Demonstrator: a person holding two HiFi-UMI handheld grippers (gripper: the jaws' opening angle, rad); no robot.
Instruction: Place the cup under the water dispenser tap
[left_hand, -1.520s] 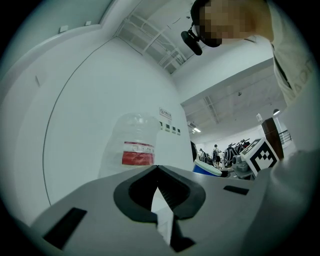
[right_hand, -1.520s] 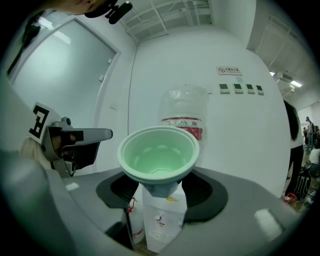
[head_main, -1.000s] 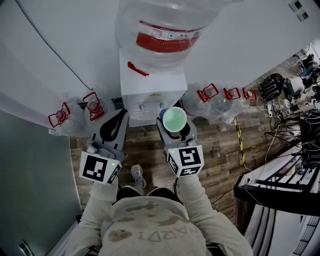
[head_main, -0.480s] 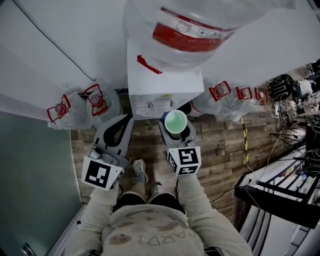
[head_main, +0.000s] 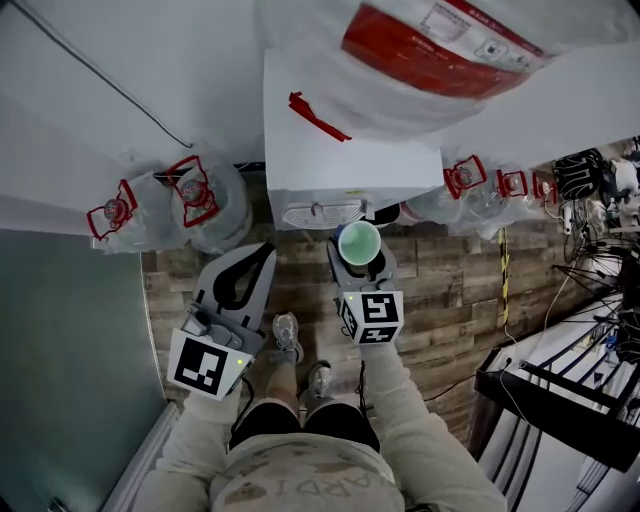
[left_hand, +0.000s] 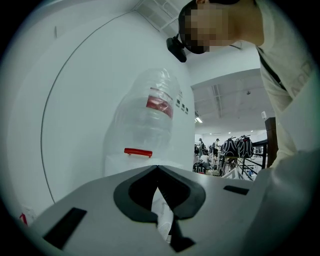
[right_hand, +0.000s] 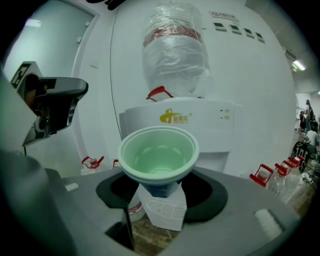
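A white water dispenser (head_main: 350, 165) stands against the wall with a clear bottle (head_main: 440, 50) upside down on top. Its white drip tray (head_main: 320, 215) juts out at the front. My right gripper (head_main: 358, 262) is shut on a pale green cup (head_main: 359, 242), held upright just in front of the tray's right end. In the right gripper view the cup (right_hand: 157, 152) sits between the jaws, with the dispenser (right_hand: 190, 120) and the drip tray (right_hand: 162, 210) behind it. My left gripper (head_main: 262, 252) hangs to the left, shut and empty; its tips (left_hand: 157, 168) meet.
Spare water bottles with red handles stand on the wooden floor to the left (head_main: 200, 205) and right (head_main: 470, 190) of the dispenser. A tangle of cables and a black rack (head_main: 590, 180) fill the right side. My feet (head_main: 285, 335) are below the grippers.
Both grippers have sunk lower in front of the dispenser. The cup stays in the right gripper and now sits level with the drip tray. The left gripper stays shut.
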